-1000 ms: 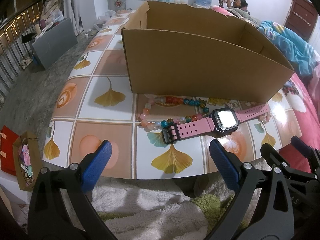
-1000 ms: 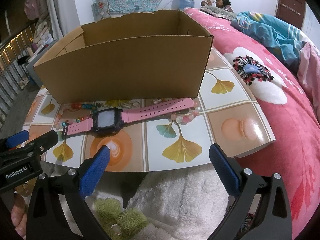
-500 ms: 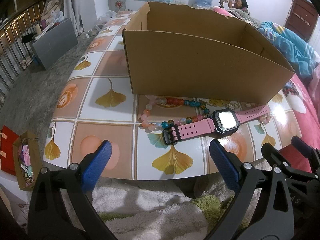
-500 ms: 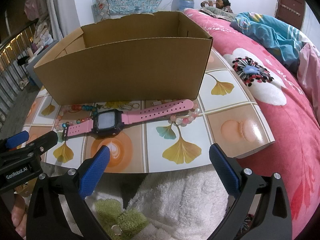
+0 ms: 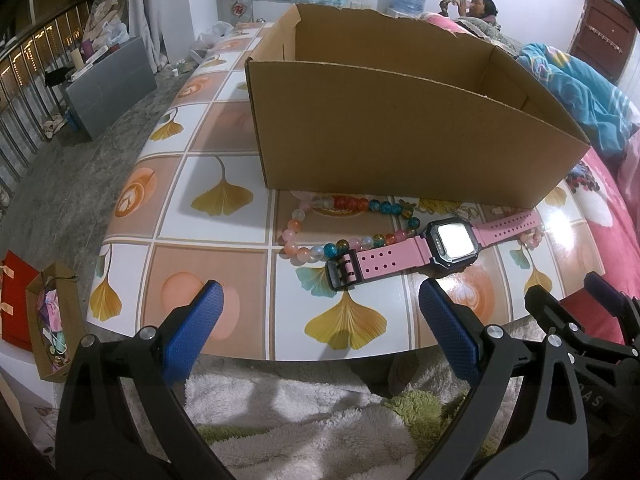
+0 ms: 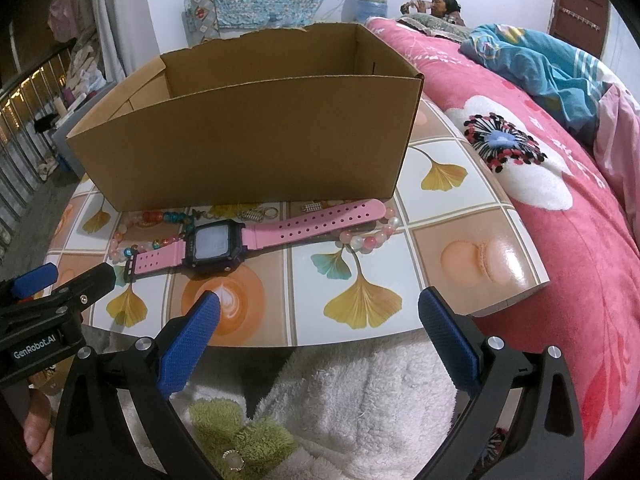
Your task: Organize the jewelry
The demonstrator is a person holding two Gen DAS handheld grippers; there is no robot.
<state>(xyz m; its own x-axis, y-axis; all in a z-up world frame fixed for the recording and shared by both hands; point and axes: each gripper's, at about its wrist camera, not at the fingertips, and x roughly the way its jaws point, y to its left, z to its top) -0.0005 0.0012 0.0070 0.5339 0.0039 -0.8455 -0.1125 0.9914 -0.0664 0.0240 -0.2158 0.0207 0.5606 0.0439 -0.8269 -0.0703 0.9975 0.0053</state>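
A pink-strapped watch (image 5: 424,246) (image 6: 224,244) lies flat on the tiled table in front of an open cardboard box (image 5: 400,136) (image 6: 248,140). A multicoloured bead bracelet (image 5: 312,224) (image 6: 132,236) loops left of the watch, partly under its strap. A pale pink bead bracelet (image 6: 372,236) (image 5: 532,236) peeks out under the strap's other end. Small metal trinkets (image 6: 256,213) lie against the box. My left gripper (image 5: 320,300) hangs open at the table's near edge, short of the buckle. My right gripper (image 6: 320,304) is open too, near the watch, holding nothing.
The table (image 5: 224,276) ends just before both grippers, with white fleece (image 6: 360,392) below. A pink bedspread (image 6: 560,184) lies to the right, with a person at its far end. A brown paper bag (image 5: 48,320) and red bag stand on the floor left.
Both grippers have edged slightly closer to the table; the watch and beads sit a little lower in each view. Nothing was touched or moved.
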